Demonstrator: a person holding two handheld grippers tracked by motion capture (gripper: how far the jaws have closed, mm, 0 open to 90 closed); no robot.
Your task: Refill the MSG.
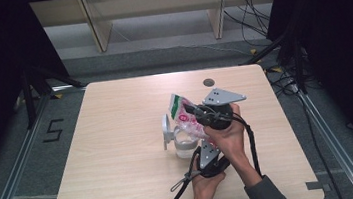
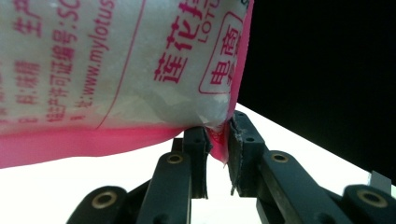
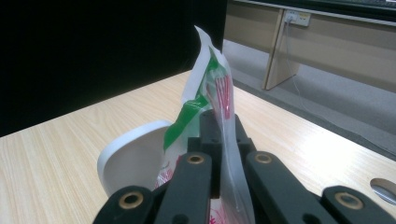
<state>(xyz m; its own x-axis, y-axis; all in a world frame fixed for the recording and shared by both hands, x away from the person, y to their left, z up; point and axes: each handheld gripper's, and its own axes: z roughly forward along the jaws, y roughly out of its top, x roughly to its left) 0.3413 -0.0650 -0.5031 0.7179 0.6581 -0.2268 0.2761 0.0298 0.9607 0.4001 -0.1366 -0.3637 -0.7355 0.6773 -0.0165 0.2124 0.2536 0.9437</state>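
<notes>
Here both tools clamp the bag [image 2: 116, 70] — left tool [image 2: 217, 135], right tool [image 3: 223, 135] — printed "mylotus" in pink.

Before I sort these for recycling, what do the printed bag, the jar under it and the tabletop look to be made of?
The bag looks like thin glossy plastic film: it is translucent, creased, and printed in pink. The jar seems to be clear glass or hard plastic, I cannot tell which; its open lid looks matte white plastic. The tabletop shows pale wood grain, probably a smooth laminate.
</notes>
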